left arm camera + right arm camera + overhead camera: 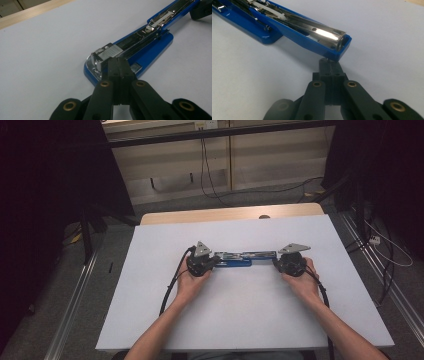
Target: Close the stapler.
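Left gripper point(212, 262): jaws pressed together w/ nothing between, tips resting at the front end of the blue stapler point(239, 258), right by the staple block point(108, 53). Stapler's flipped wide open, lying flat mid white table point(150, 285), base left, top arm stretched out to the right. Right gripper point(276, 263): jaws together too, tips butted under the far end of the top arm point(317, 37). Imo to do this well, pin the base steady on the left, lift the arm slowly w/ the right so nothing skids.
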